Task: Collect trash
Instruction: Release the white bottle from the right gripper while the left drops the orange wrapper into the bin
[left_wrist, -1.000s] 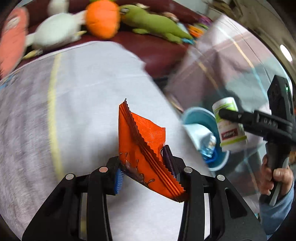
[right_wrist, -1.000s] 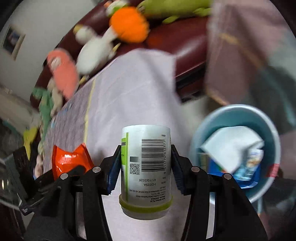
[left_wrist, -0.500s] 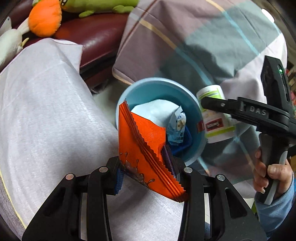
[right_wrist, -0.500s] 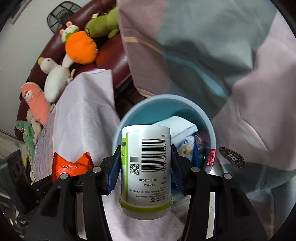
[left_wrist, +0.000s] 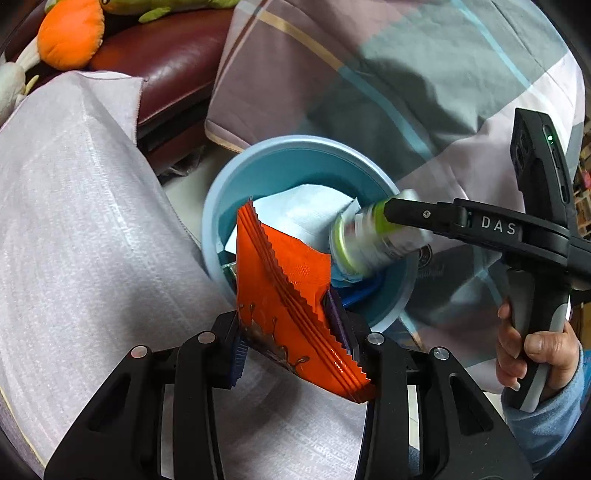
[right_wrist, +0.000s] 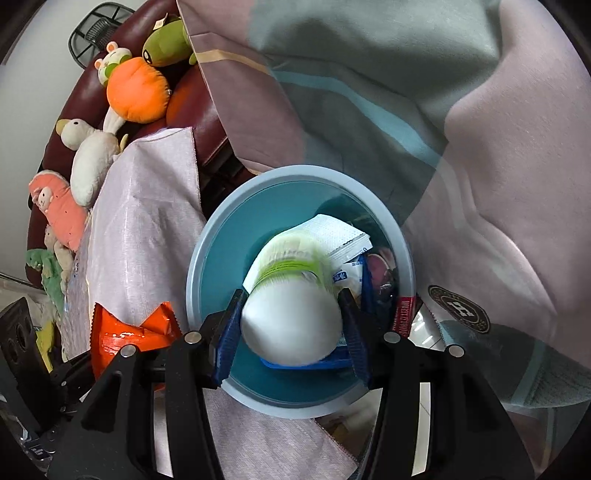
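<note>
Tipping forward between the parted fingers of the right gripper (right_wrist: 291, 325), the white bottle (right_wrist: 291, 317) (blurred) is hanging over the blue bin (right_wrist: 207, 258), no longer squeezed by the pads. Beside it, the left gripper (left_wrist: 291, 339) is clenching an orange wrapper (left_wrist: 288, 295), which is standing up between its fingers just short of the bin's rim.

A pale woven cloth (left_wrist: 85, 229) covers the surface, the blue bin (right_wrist: 207, 266) just beside its edge.
</note>
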